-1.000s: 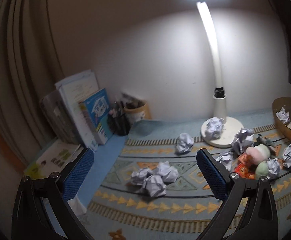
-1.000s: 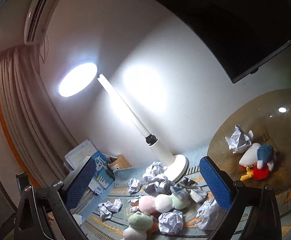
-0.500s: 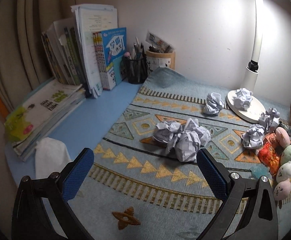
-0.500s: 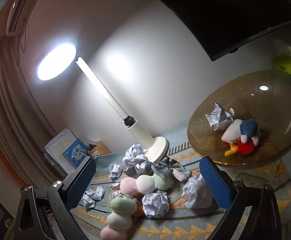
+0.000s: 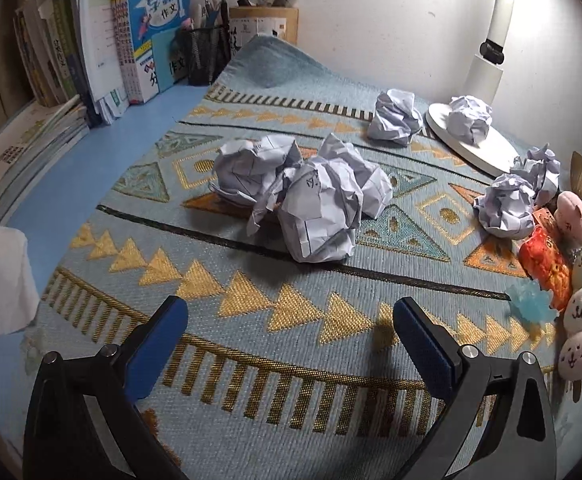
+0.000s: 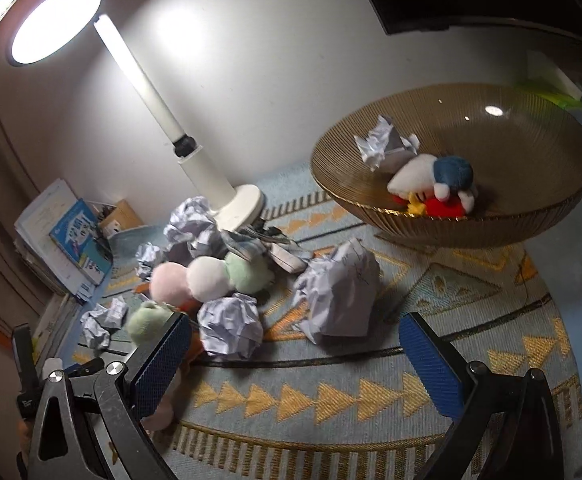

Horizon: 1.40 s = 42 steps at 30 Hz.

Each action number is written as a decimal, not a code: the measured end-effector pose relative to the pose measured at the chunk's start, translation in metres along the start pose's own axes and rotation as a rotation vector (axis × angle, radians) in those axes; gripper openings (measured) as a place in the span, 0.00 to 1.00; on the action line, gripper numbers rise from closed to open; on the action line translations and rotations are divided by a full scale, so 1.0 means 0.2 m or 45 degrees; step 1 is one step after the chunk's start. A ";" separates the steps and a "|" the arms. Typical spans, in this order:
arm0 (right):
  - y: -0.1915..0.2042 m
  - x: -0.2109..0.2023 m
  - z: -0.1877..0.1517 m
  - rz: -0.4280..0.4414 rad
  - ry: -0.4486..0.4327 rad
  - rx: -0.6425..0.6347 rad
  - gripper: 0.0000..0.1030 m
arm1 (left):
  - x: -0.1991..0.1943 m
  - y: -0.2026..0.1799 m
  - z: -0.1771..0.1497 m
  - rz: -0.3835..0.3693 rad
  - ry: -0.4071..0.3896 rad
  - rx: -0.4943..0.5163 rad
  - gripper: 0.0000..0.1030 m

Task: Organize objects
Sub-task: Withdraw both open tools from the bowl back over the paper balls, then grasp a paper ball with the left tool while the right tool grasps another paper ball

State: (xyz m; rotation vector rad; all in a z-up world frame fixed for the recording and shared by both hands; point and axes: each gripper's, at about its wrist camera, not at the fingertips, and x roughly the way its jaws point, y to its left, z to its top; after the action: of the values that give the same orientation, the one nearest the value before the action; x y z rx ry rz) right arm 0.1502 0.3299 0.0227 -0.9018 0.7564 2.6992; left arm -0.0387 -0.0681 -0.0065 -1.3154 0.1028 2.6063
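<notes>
Left gripper (image 5: 291, 330) is now sitting lower and closer to the cluster of three paper balls (image 5: 303, 204) than a second ago, jaws spread wide and empty; right gripper (image 6: 295, 350) is also gaping empty, having tilted down toward the rug (image 6: 431, 300). Two more paper wads (image 6: 337, 292) are lying just ahead of the right gripper, beside round plush toys (image 6: 207, 280), while the bowl (image 6: 531, 216) is holding one crumpled paper (image 6: 385, 142) and one plush figure (image 6: 435, 184); lamp base (image 5: 467, 140) is carrying one wad.
</notes>
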 end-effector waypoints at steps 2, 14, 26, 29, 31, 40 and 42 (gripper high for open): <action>-0.03 0.05 -0.01 -0.049 0.065 0.031 1.00 | 0.01 -0.02 0.03 -0.032 -0.014 0.007 1.00; 0.04 0.20 -0.03 -0.308 0.172 -0.137 1.00 | 0.15 -0.09 0.17 0.025 0.010 0.042 1.00; 0.08 0.34 0.01 -0.509 0.234 -0.244 1.00 | 0.15 -0.09 0.20 0.044 0.006 0.024 1.00; 0.08 0.36 0.04 -0.515 0.237 -0.244 1.00 | 0.15 -0.09 0.20 0.045 0.006 0.021 1.00; 0.08 0.36 0.04 -0.515 0.237 -0.244 1.00 | 0.15 -0.09 0.20 0.046 0.006 0.021 1.00; 0.08 0.37 0.04 -0.515 0.237 -0.243 1.00 | 0.15 -0.09 0.20 0.046 0.006 0.020 1.00; 0.08 0.37 0.04 -0.514 0.236 -0.242 1.00 | 0.15 -0.09 0.20 0.046 0.006 0.020 1.00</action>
State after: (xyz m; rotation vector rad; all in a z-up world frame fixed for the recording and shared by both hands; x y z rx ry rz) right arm 0.0821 0.3222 -0.0093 -1.2135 0.3043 2.3772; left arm -0.0838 -0.0398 -0.0062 -1.3267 0.1490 2.6270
